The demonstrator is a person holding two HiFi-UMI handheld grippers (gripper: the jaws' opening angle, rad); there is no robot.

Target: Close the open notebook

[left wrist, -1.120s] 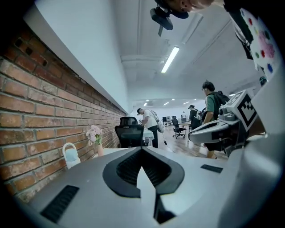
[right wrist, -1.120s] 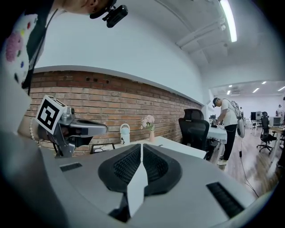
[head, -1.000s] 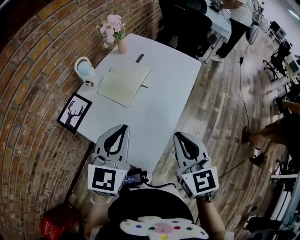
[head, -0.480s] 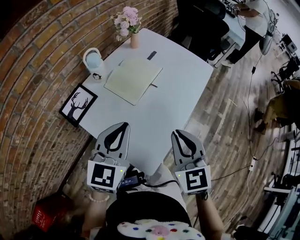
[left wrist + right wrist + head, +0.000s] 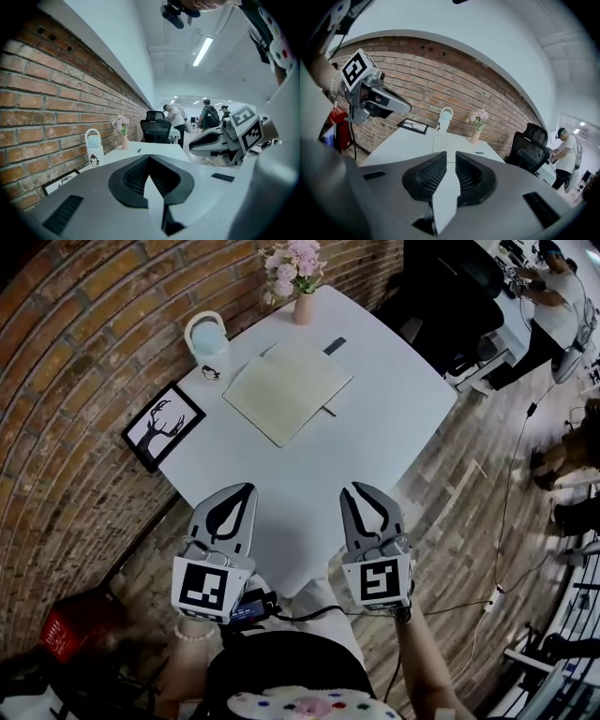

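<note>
The cream notebook (image 5: 289, 390) lies flat on the white table (image 5: 309, 474), far side, with a dark pen (image 5: 328, 412) at its right edge. Both grippers hover over the table's near edge, well short of the notebook. My left gripper (image 5: 246, 489) is shut with nothing in it; its tips meet in the left gripper view (image 5: 149, 157). My right gripper (image 5: 361, 489) is opening, a narrow gap showing between its tips (image 5: 451, 157), and nothing sits between them. Each gripper shows in the other's view: the right gripper (image 5: 193, 146), the left gripper (image 5: 408, 108).
A vase of pink flowers (image 5: 302, 306), a white handled bottle (image 5: 207, 341), a framed deer picture (image 5: 164, 426) and a small dark object (image 5: 334, 346) stand round the notebook. A brick wall (image 5: 66, 381) runs on the left. A red box (image 5: 70, 629) sits on the floor. A black chair (image 5: 450, 282) stands behind the table.
The table and notebook have slid right and lower in the head view. The right gripper has rolled, its marker cube now facing squarely, and both grippers have sunk a little.
</note>
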